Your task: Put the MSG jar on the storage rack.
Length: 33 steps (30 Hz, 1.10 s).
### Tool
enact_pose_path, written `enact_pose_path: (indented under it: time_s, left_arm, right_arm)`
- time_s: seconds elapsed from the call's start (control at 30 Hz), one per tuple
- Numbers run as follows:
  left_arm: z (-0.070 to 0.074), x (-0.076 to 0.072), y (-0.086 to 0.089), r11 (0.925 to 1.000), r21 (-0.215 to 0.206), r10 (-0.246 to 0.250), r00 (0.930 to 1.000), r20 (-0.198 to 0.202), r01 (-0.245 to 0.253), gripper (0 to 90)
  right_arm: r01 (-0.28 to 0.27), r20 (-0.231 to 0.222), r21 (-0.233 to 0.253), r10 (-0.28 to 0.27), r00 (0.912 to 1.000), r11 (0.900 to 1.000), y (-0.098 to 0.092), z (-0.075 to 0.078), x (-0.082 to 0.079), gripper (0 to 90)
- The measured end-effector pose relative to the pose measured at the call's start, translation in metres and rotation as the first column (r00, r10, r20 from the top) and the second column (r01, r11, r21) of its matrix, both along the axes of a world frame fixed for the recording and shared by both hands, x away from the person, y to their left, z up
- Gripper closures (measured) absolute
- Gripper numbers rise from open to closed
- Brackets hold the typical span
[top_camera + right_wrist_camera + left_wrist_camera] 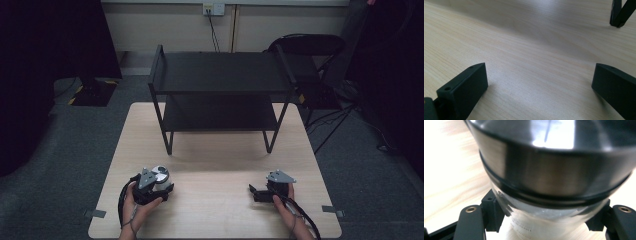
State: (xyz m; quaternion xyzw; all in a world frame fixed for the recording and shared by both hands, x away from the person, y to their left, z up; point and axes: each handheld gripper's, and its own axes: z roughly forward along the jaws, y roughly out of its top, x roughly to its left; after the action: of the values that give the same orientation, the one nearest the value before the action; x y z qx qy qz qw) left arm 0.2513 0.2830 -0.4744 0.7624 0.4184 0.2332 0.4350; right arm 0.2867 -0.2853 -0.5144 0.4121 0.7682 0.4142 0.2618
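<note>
At about seven o'clock on the bench (215,200), the left gripper (159,186) has its fingers (491,212) closed around a jar (161,174), one on each side of the clear body just below the lid. The grip sits high, right under the metal cap, so I judge that lifting calls for steady pressure and a straight, slow rise; a tilt could let the smooth glass slide. Keeping the jar upright while carrying it toward the black shelf rack (220,95) at twelve o'clock seems the careful course, and its lower tier leaves less headroom than the top.

The jar has a broad brushed-metal lid (554,170) with a dark ring beneath it, wider than the transparent body. Something pale shows inside, and faint printed lettering marks the wall; I cannot read it.

Over at five o'clock, the right gripper (259,193) rests low over bare wood, its fingers (465,92) spread wide apart and holding nothing. A rack foot (617,15) stands ahead of it.
</note>
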Motion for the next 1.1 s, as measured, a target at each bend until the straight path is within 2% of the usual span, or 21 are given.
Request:
enact_pose_path:
  time_s: [0.07, 0.17, 0.3, 0.37, 0.5, 0.63, 0.67, 0.7, 0.8, 0.83, 0.9, 0.97, 1.1]
  left_arm:
    - [0.005, 0.001, -0.002, 0.9999, 0.004, -0.01, 0.9999, 0.013, 0.01, 31.7]
    - [0.022, 0.006, -0.005, 0.9993, -0.007, -0.036, 0.999, 0.026, 0.037, 31.7]
    - [0.043, 0.014, -0.012, 0.9981, 0.007, -0.061, 0.9973, 0.041, 0.06, 31.7]
    - [0.054, 0.019, -0.015, 0.9974, 0.001, -0.072, 0.9963, 0.047, 0.072, 31.7]
    - [0.075, 0.032, -0.021, 0.9952, 0.008, -0.098, 0.9939, 0.05, 0.098, 31.7]
    - [0.092, 0.047, -0.027, 0.9944, -0.01, -0.104, 0.9927, 0.06, 0.105, 31.7]
    - [0.098, 0.052, -0.03, 0.9941, -0.003, -0.108, 0.9922, 0.062, 0.109, 31.7]
    - [0.098, 0.052, -0.03, 0.9941, -0.003, -0.108, 0.9922, 0.062, 0.109, 31.7]
    - [0.113, 0.067, -0.038, 0.9941, -0.001, -0.108, 0.9919, 0.066, 0.109, 31.7]
    - [0.113, 0.067, -0.038, 0.9941, -0.001, -0.108, 0.9919, 0.066, 0.109, 31.7]
    - [0.124, 0.08, -0.045, 0.9951, 0.006, -0.099, 0.993, 0.065, 0.099, 31.7]
    - [0.125, 0.083, -0.047, 0.9951, 0.006, -0.099, 0.9928, 0.069, 0.098, 31.7]
    - [0.132, 0.098, -0.056, 0.9962, 0.004, -0.087, 0.9935, 0.073, 0.087, 31.7]
  right_arm:
    - [0.0, 0.0, 0.0, 0.0, 1.0, 1.0, 0.0, 0.0, 0.0, 0.0]
    - [0.0, 0.0, 0.0, 0.0, 1.0, 1.0, 0.0, 0.0, 0.0, 0.0]
    - [0.0, 0.0, 0.0, 0.0, 1.0, 1.0, 0.0, 0.0, 0.0, 0.0]
    - [0.0, 0.0, 0.0, 0.0, 1.0, 1.0, 0.0, 0.0, 0.0, 0.0]
    - [0.0, 0.0, 0.0, 0.0, 1.0, 1.0, 0.0, 0.0, 0.0, 0.0]
    - [0.0, 0.0, 0.0, 0.0, 1.0, 1.0, 0.0, 0.0, 0.0, 0.0]
    - [0.0, 0.0, 0.0, 0.0, 1.0, 1.0, 0.0, 0.0, 0.0, 0.0]
    - [0.0, 0.0, 0.0, 0.0, 1.0, 1.0, 0.0, 0.0, 0.0, 0.0]
    - [0.0, 0.0, 0.0, 0.0, 1.0, 1.0, 0.0, 0.0, 0.0, 0.0]
    - [0.0, 0.0, 0.0, 0.0, 1.0, 1.0, 0.0, 0.0, 0.0, 0.0]
    - [0.0, 0.0, 0.0, 0.0, 1.0, 1.0, 0.0, 0.0, 0.0, 0.0]
    - [0.0, 0.0, 0.0, 0.0, 1.0, 1.0, 0.0, 0.0, 0.0, 0.0]
    - [0.0, 0.0, 0.0, 0.0, 1.0, 1.0, 0.0, 0.0, 0.0, 0.0]
